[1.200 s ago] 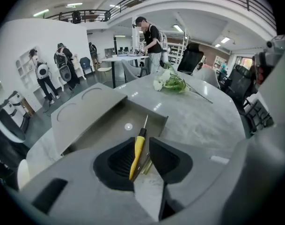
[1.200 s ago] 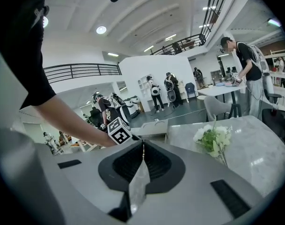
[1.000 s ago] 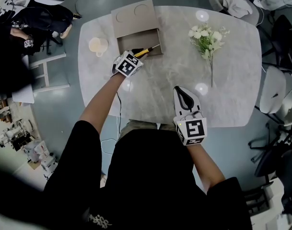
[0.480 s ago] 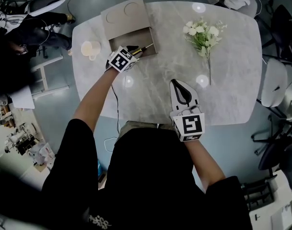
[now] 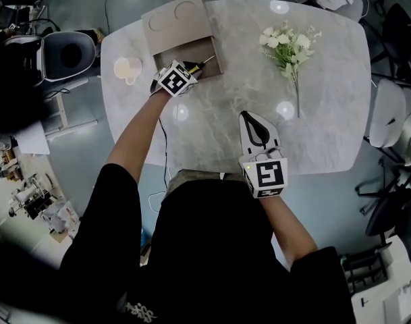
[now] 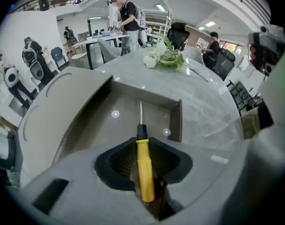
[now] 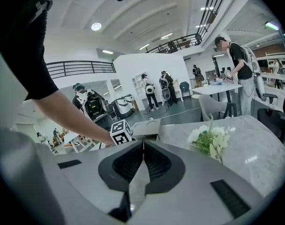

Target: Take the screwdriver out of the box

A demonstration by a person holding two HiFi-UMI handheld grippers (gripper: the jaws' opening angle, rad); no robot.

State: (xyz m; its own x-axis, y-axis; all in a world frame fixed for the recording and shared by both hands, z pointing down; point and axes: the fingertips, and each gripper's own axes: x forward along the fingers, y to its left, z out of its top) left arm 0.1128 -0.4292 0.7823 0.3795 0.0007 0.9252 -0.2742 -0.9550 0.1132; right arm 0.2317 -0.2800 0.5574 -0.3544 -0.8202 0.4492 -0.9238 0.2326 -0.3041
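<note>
Left arm (image 5: 139, 140) extended forward, forearm bare. Left tongs (image 6: 142, 142) pitched steeply down; jaws closing, tips touching both sides of the screwdriver (image 6: 145, 172) handle. Right arm (image 5: 289, 231) bent close to the body. Right tongs (image 5: 253, 117) point forward at a shallow downward tilt; jaws together, nothing between them.

We count one open grey-brown cardboard box (image 5: 173, 23) at the far left corner of the one pale marbled table (image 5: 326, 113), its flat lid bearing two round outlines. At the box's near edge we count one screwdriver (image 6: 144, 165) with a yellow handle and a thin metal shaft. We count one pale cup (image 5: 127, 68) at the table's left edge, just beside the box, and one spray of white flowers (image 5: 286, 44) on a green stem toward the far right corner.
</note>
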